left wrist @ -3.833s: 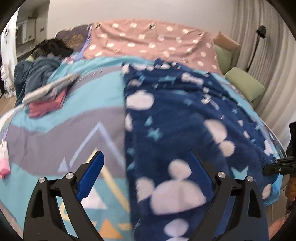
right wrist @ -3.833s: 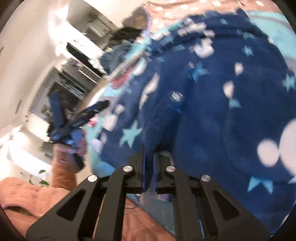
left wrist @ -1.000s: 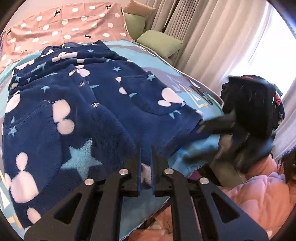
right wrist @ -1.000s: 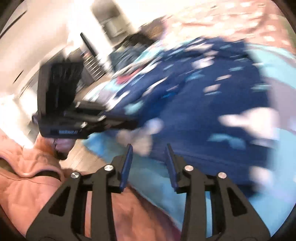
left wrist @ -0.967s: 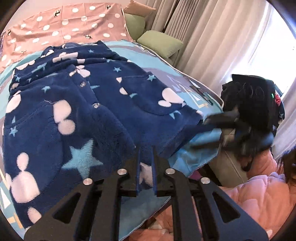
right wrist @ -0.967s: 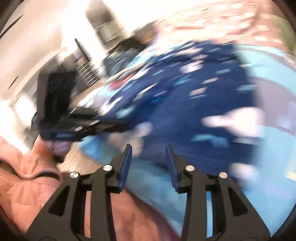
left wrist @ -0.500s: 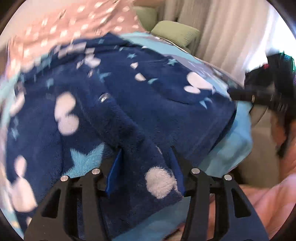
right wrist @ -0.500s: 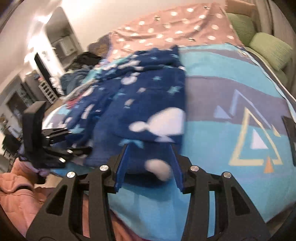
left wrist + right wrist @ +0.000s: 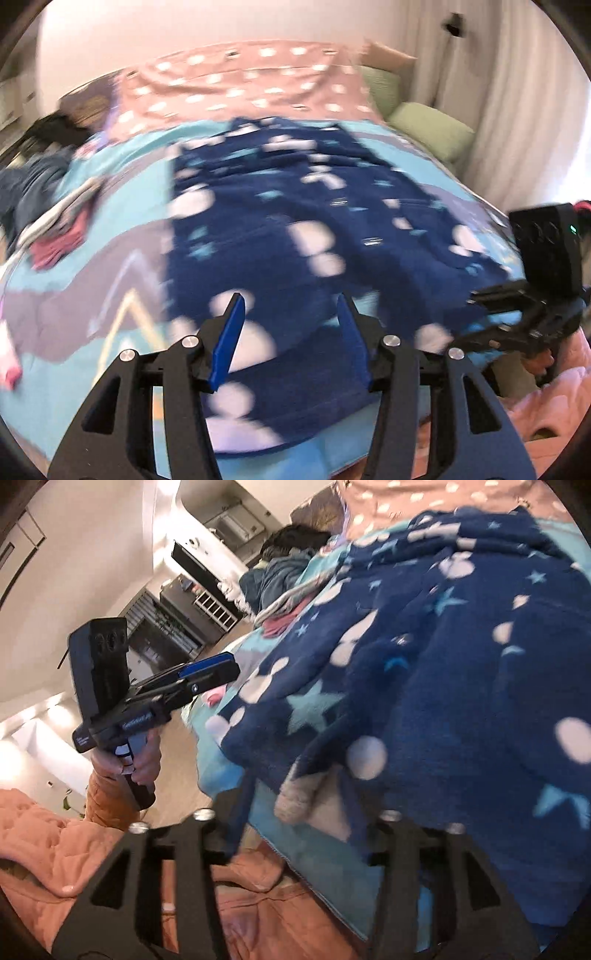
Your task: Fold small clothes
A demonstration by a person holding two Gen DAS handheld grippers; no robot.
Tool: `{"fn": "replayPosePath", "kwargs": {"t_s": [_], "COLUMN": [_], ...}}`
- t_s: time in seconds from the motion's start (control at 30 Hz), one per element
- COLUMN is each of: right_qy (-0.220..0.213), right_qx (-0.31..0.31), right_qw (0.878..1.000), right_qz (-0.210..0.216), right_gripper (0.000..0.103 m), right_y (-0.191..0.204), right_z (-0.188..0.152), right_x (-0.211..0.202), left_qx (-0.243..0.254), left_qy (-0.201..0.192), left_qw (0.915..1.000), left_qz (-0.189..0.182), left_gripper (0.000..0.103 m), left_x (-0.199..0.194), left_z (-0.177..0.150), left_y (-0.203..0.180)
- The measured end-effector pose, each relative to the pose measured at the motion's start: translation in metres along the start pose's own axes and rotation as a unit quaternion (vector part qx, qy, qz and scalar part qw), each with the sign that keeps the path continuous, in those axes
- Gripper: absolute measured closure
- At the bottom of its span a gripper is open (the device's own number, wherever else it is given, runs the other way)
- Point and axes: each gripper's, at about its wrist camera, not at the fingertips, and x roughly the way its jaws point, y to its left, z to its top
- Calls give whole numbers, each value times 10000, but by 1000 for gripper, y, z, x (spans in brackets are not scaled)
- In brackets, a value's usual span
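Left wrist view: the garment (image 9: pixel 295 221) lay spread across mid-frame on the bed (image 9: pixel 122 206), unfolded. The left hand-held gripper (image 9: pixel 291 332) stood released; the right hand-held gripper (image 9: pixel 295 812) was opening, gripping nothing. Folding remained.

Motion blur smears the whole left wrist view: the blue fleece garment (image 9: pixel 295 229) ahead of the left tongs (image 9: pixel 291 325) loses its print edges, and the clothes pile (image 9: pixel 59 225) far to their left is unreadable. In the right wrist view, the right tongs (image 9: pixel 299 812) blur, hiding whether the garment's hem touches them.
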Motion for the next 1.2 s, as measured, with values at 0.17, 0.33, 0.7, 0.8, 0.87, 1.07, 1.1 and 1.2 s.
{"fn": "replayPosePath", "kwargs": {"t_s": [0.17,0.33,0.7,0.8,0.87,1.07,1.1,1.2], "right_qy": [247,-205,-579,-1100,-1247,-1141,-1153,-1174], "right_qx": [-103,-347,-12,177,605,2093,2155,2014], "right_qw": [9996,9991,9925,9792,9678,9485,9492,9572], "right_qz": [66,105,-1079,-1697,-2103,-2084,-1980,-1717], "right_gripper": [92,92,52,38,38,37,37,37], "right_y": [13,28,13,4,-16,-82,-86,-86], "right_z": [10,9,-17,-14,-18,-49,-51,-43], "right_x": [21,-18,-63,-99,-118,-119,-114,-102], "left_qx": [-600,-642,-799,-920,-946,-1360,-1393,-1360], "left_qy": [16,91,867,943,920,847,854,827], "left_qw": [9981,9978,9923,9911,9912,9866,9860,9865], "left_qz": [166,166,377,171,82,-298,-328,-389], "left_gripper": [50,40,35,35,35,34,33,30], "left_x": [-1,0,23,22,21,20,22,27], "left_z": [-9,-17,-60,-65,-67,-71,-71,-65], "left_y": [33,38,56,58,57,65,65,62]}}
